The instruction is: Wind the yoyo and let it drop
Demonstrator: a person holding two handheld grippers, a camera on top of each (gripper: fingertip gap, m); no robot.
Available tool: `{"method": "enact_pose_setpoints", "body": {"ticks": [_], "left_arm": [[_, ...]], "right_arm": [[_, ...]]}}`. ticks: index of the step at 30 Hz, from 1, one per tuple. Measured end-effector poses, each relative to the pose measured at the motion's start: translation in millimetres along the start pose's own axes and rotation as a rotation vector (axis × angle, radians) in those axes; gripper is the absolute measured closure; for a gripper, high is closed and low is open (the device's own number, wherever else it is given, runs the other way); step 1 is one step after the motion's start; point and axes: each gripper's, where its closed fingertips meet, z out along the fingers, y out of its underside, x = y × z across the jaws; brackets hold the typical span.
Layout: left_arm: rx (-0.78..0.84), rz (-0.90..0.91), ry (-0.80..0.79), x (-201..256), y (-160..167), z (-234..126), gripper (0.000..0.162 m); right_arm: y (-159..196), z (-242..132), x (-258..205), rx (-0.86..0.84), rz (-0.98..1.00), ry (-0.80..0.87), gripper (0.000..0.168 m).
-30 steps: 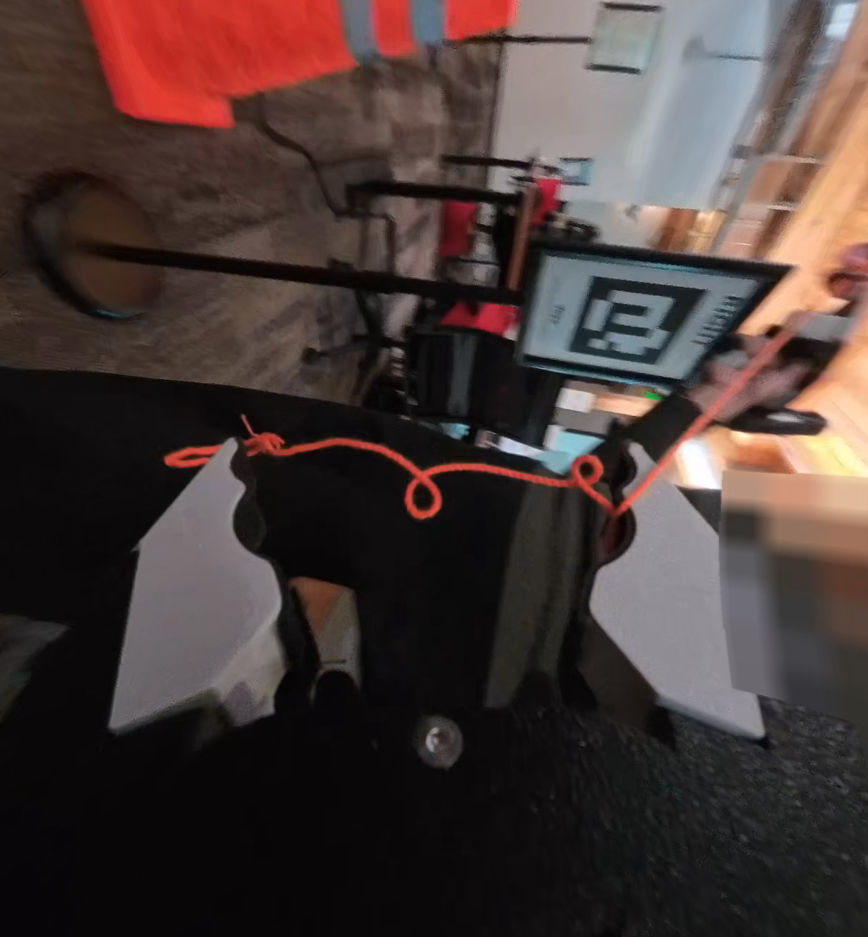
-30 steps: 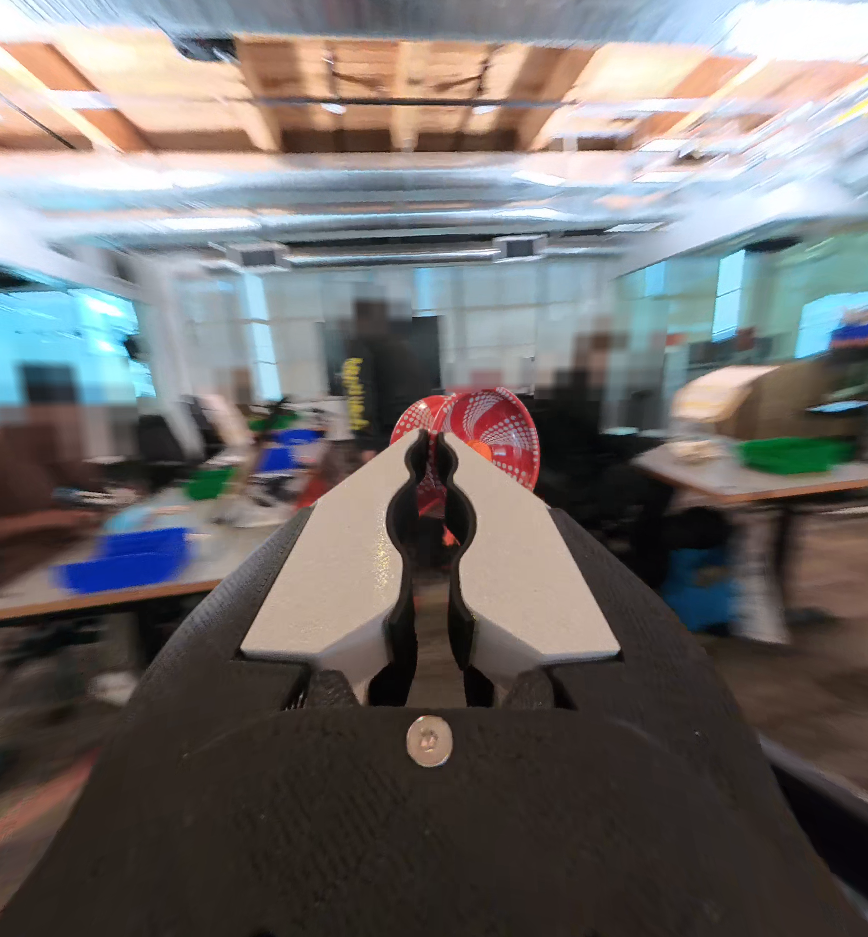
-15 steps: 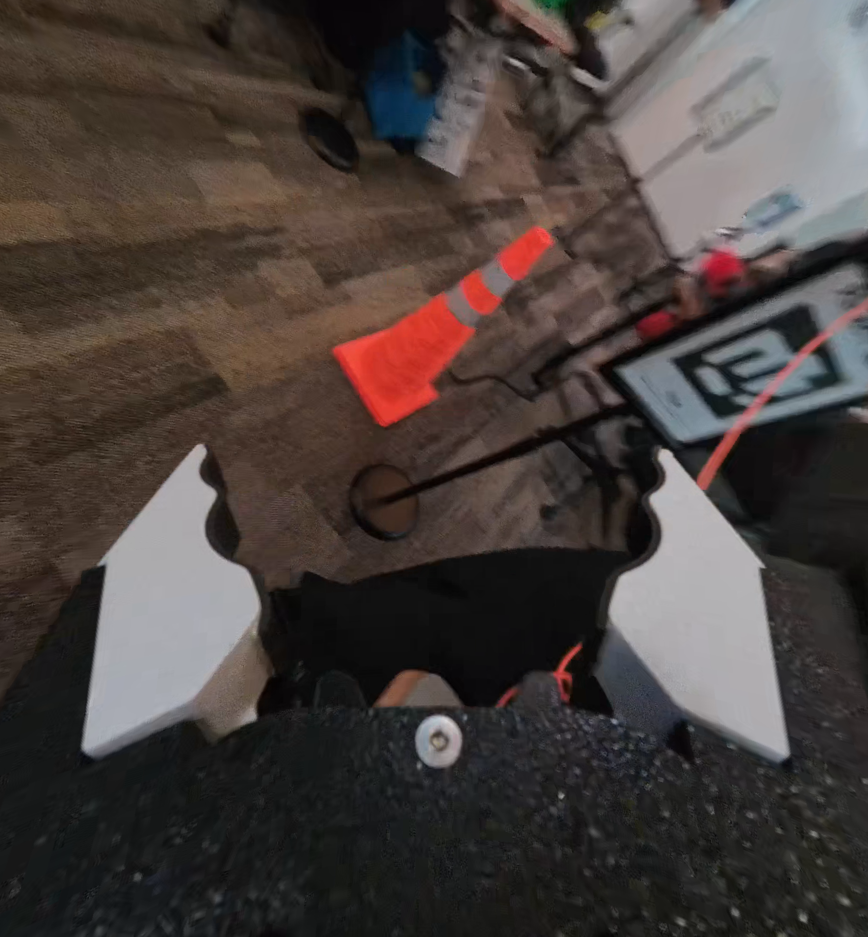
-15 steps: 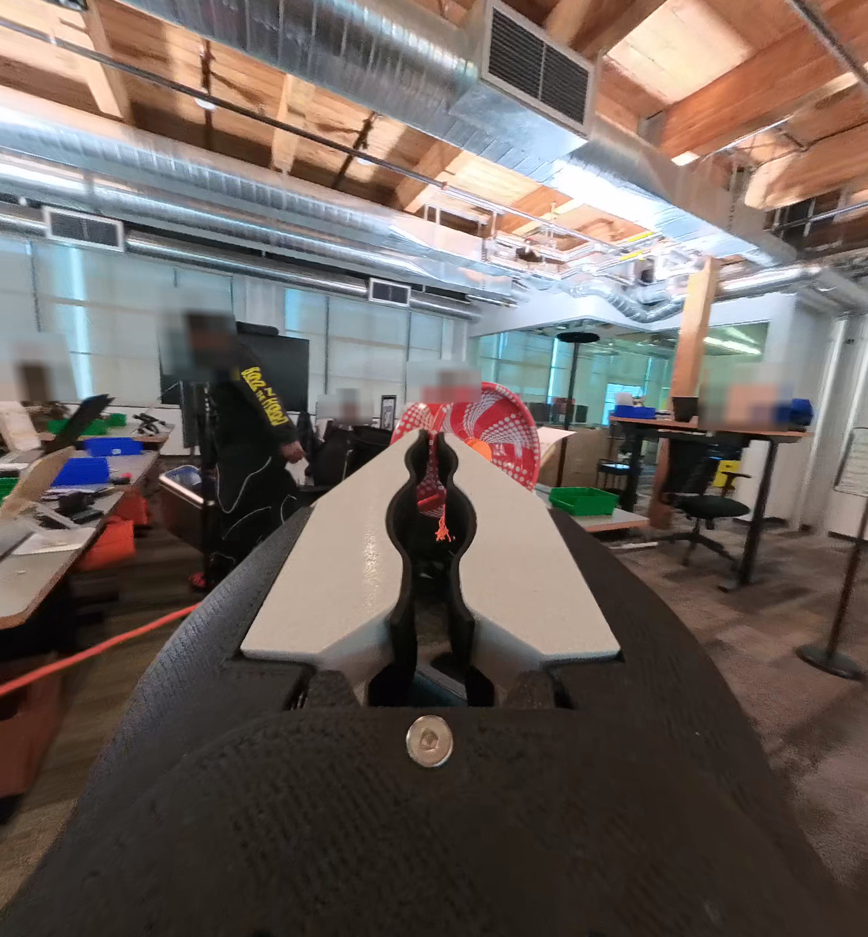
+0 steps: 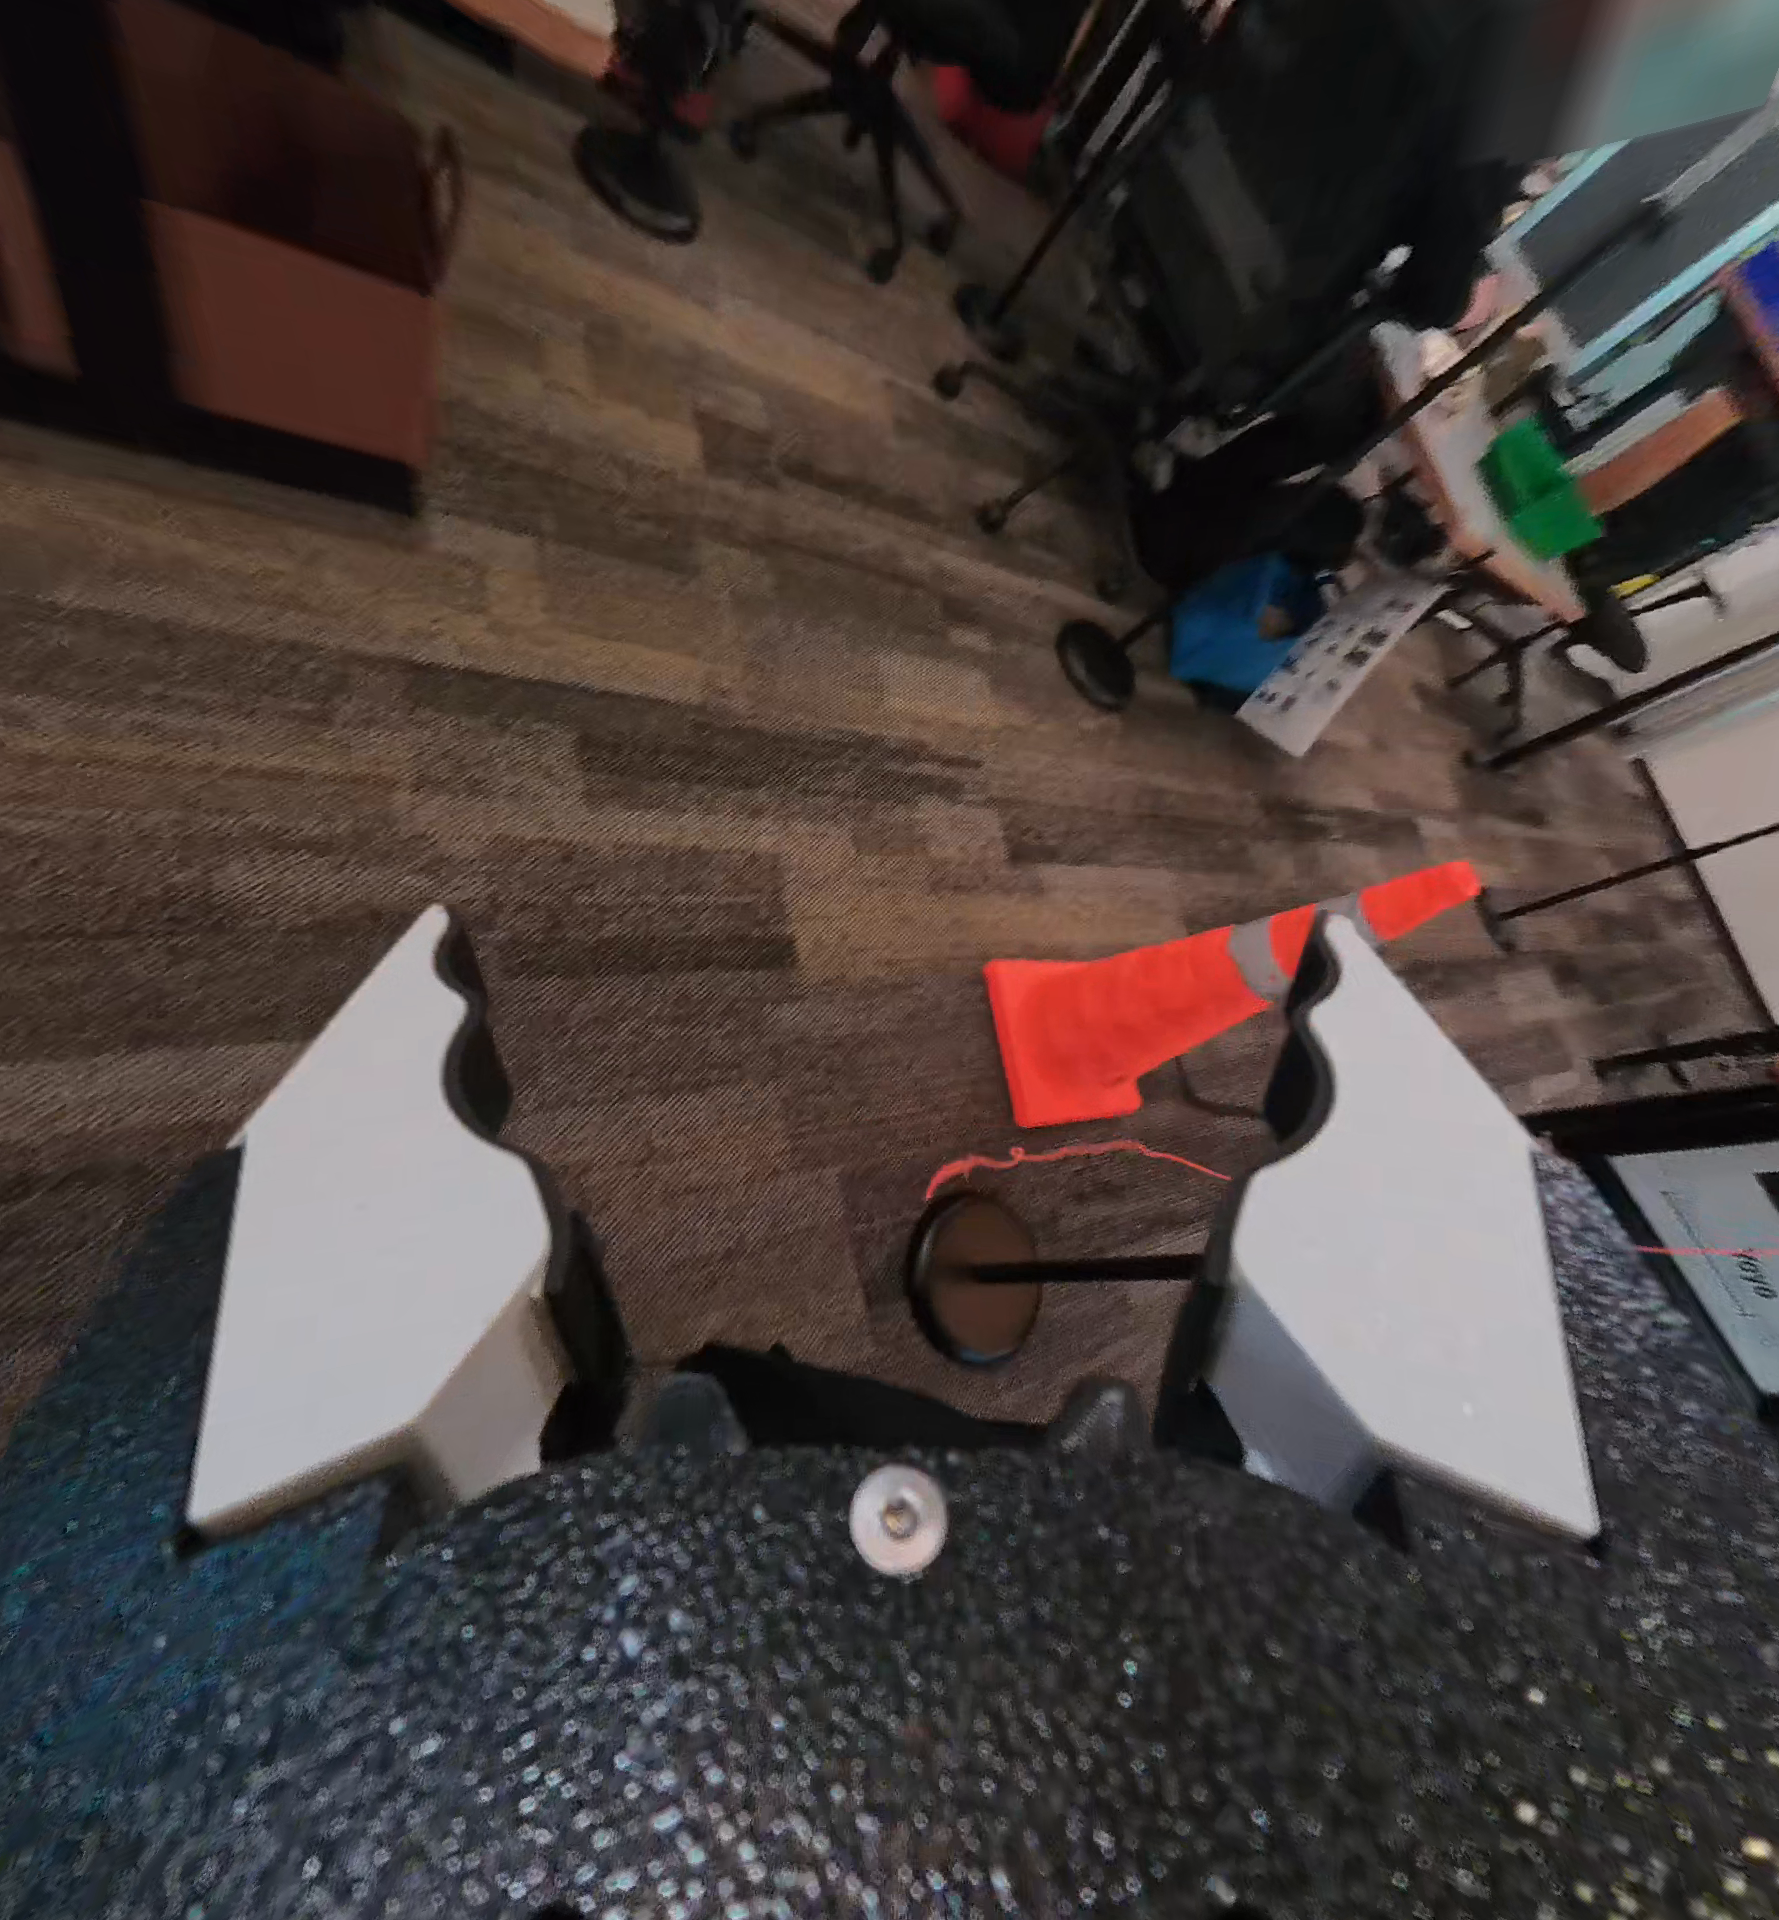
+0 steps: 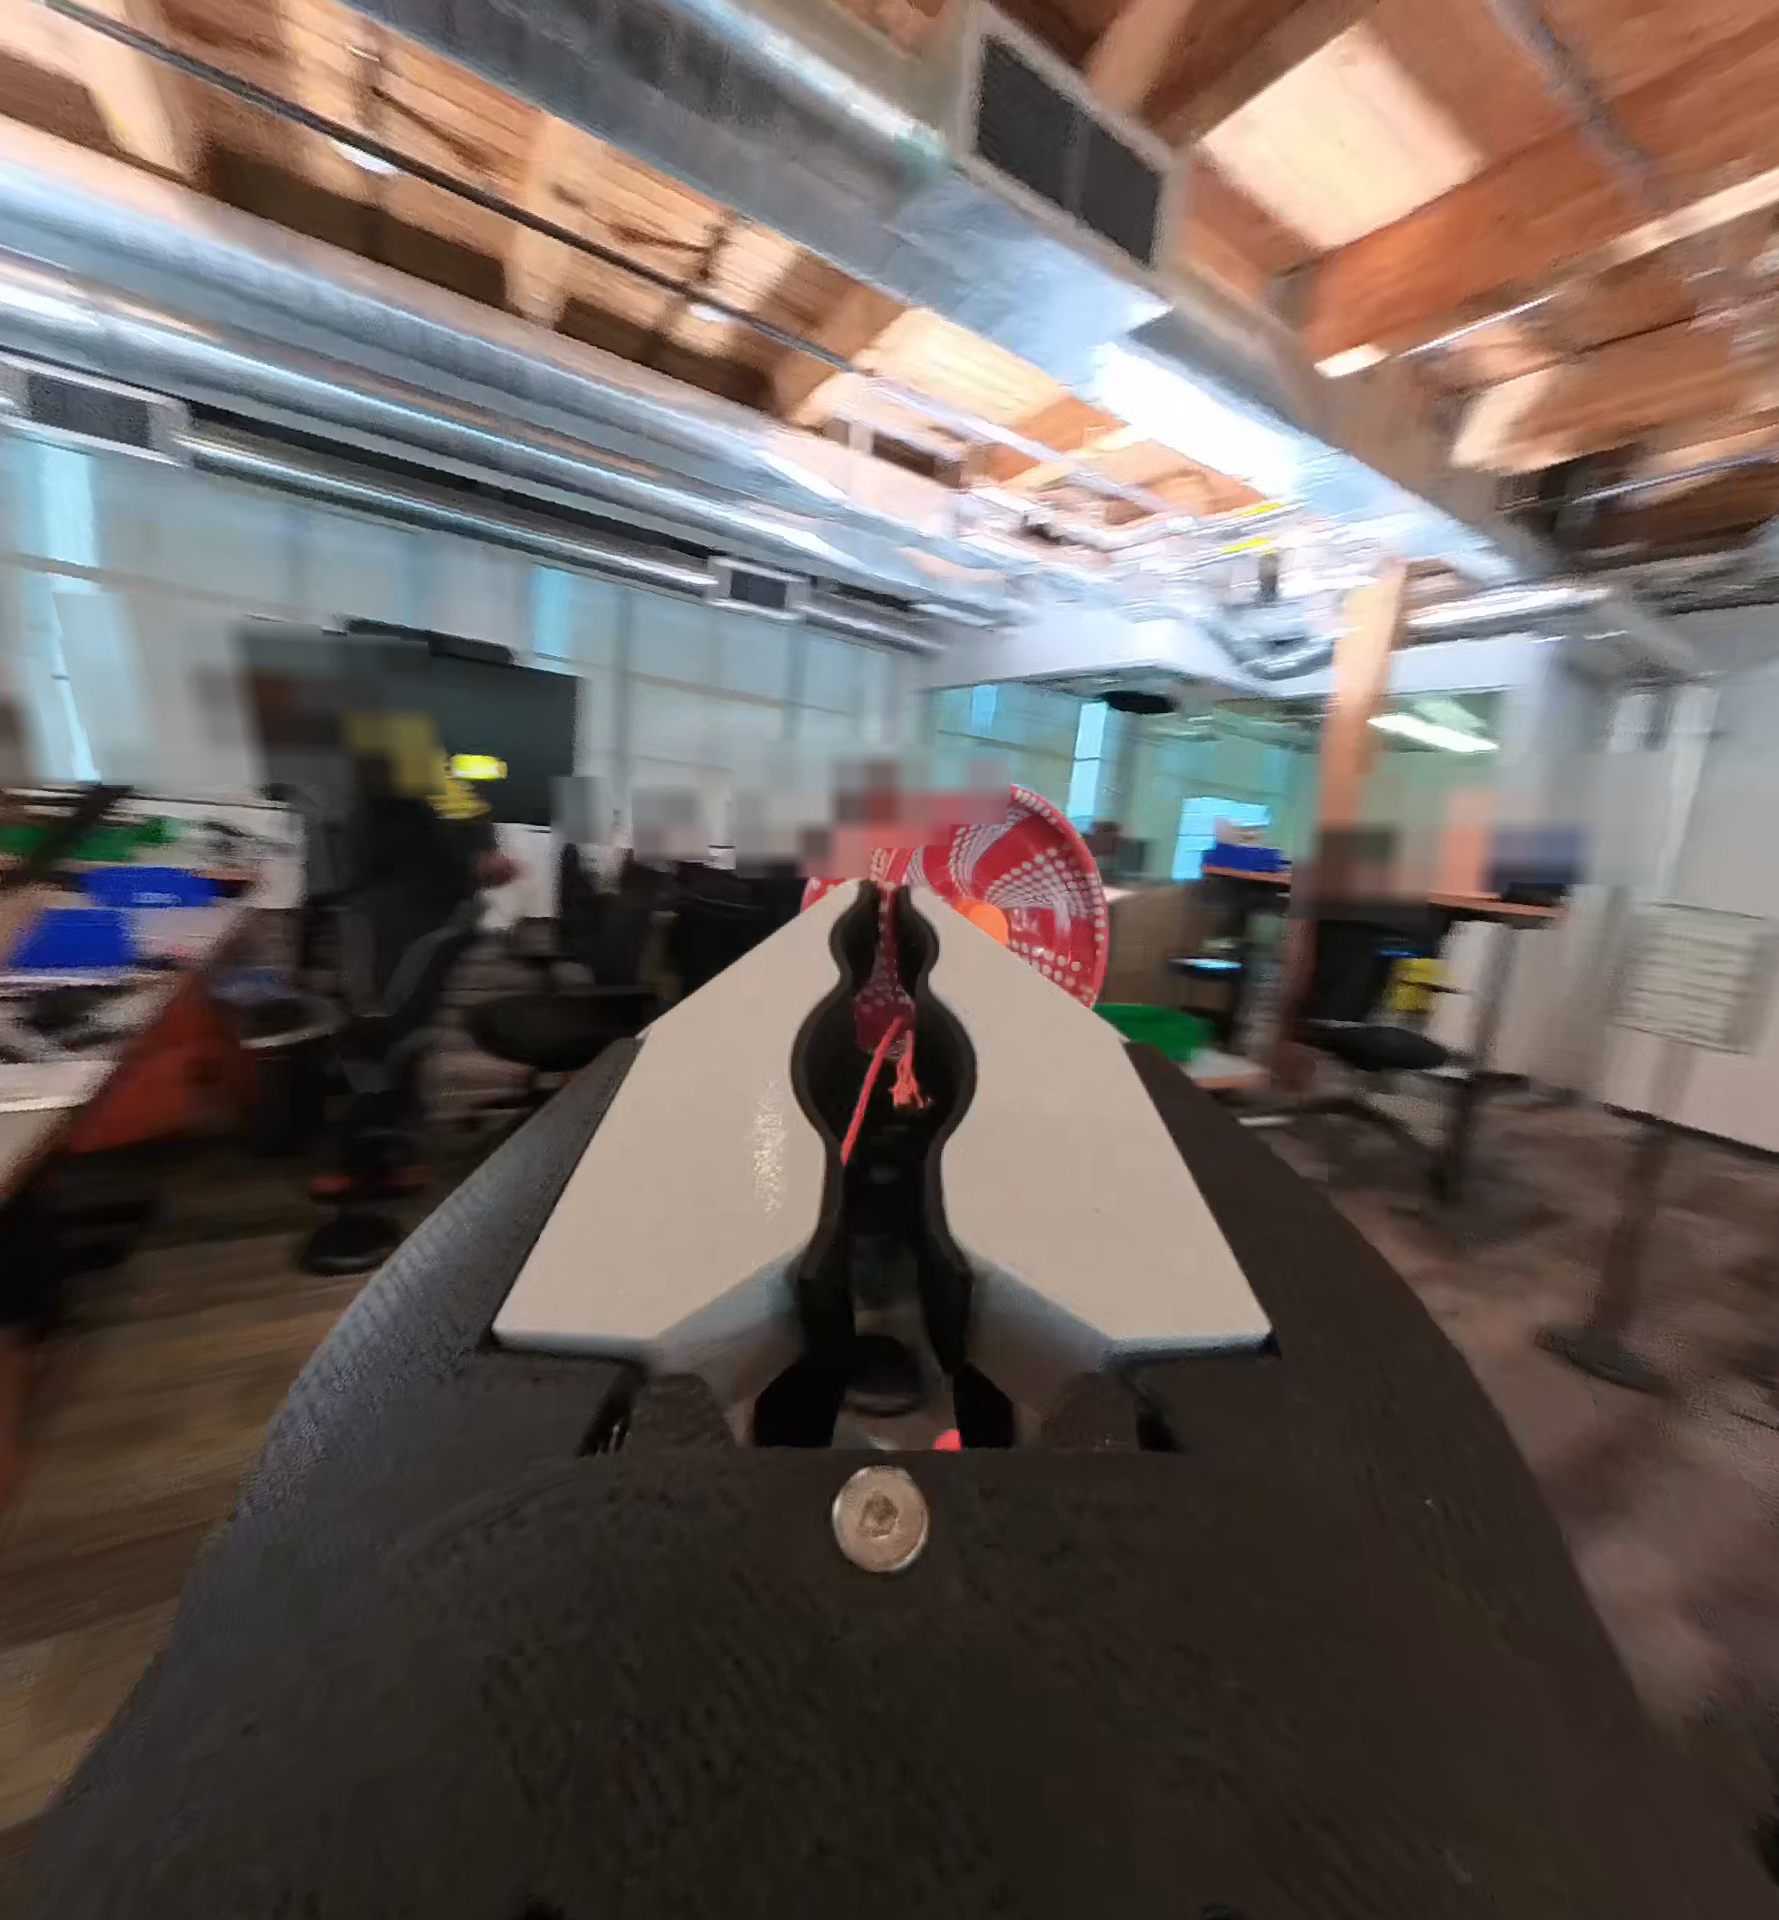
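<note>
In the right wrist view my right gripper is shut on the red yoyo with white dots, held up at the fingertips. An orange string with a frayed end hangs between the fingers. In the left wrist view my left gripper is wide open and empty, pointing down at the carpet. The orange string runs loose in the air between the fingers, and a thin taut stretch crosses the far right. The yoyo is out of sight in this view.
An orange traffic cone lies on the brown carpet. A round stand base with a black pole is below my left gripper. Office chairs, a cardboard box and desks stand around. A person in black stands far left. The gap from one gripper's tips to the other's is roughly 75 cm.
My left gripper has swung from level to pointing down at the floor and the string has slipped off its fingertips. My right gripper still holds the yoyo, with more string showing between its fingers.
</note>
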Motion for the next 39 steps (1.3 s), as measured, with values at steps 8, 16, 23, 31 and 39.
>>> {"method": "enact_pose_setpoints", "body": {"ticks": [8, 16, 23, 31, 39], "left_arm": [[0.045, 0.211, 0.581, 222, 20, 35, 0.049], [0.056, 0.476, 1.062, 429, 64, 15, 0.046], [0.005, 0.550, 1.049, 440, 68, 29, 0.104], [-0.033, 0.702, 0.925, 432, 50, 52, 0.162], [0.071, 1.085, 0.717, 438, 17, 26, 0.162]], "right_arm": [[-5, -8, -202, -0.118, 0.588, -0.808, 0.167], [-12, -50, -298, -0.254, 0.856, -1.162, 0.167], [-17, -56, -290, -0.246, 0.874, -1.253, 0.167], [-15, -92, -281, -0.116, 0.564, -1.491, 0.167], [14, -100, -282, -0.138, 0.187, -1.479, 0.167]]}}
